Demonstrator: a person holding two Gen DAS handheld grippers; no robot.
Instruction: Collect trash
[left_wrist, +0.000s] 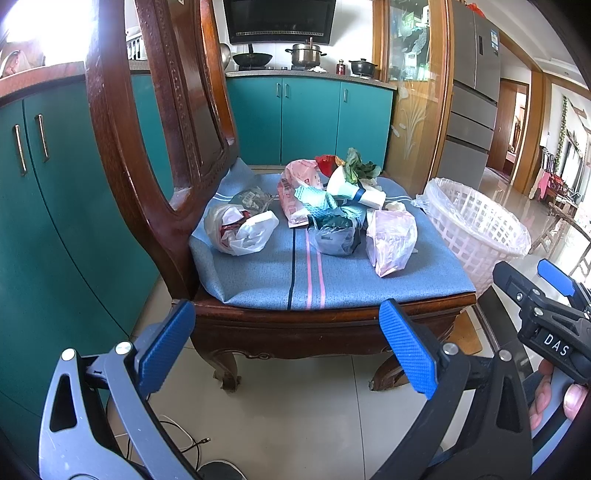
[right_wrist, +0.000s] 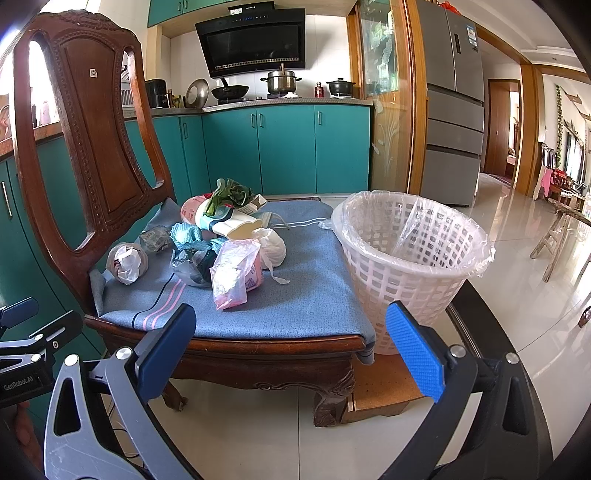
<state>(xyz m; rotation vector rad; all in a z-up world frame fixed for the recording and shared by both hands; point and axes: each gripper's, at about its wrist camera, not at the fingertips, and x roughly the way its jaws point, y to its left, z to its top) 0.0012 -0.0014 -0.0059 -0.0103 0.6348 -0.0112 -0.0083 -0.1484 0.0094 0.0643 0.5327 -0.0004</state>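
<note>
Kitchen with teal cabinets and a tiled floor; a wooden chair (left_wrist: 122, 155) carries a blue seat cushion (left_wrist: 280, 280) strewn with trash.

Left wrist view: the left gripper (left_wrist: 288, 347) hangs short of the cushion's front edge, jaws spread wide, empty. The trash pile (left_wrist: 317, 206) lies from mid-cushion to the back edge: a white bag (left_wrist: 240, 232) toward the left edge, a pink bag (left_wrist: 391, 240) near the right edge.

Right wrist view: the right gripper (right_wrist: 291, 350) is likewise wide apart and empty, below the front edge. A lined white basket (right_wrist: 410, 258) stands just beside the cushion's right edge, apparently empty.

Judgement: collection has not begun. The next move calls for reaching over the front edge and closing on a nearby bag, probably the pink one.
</note>
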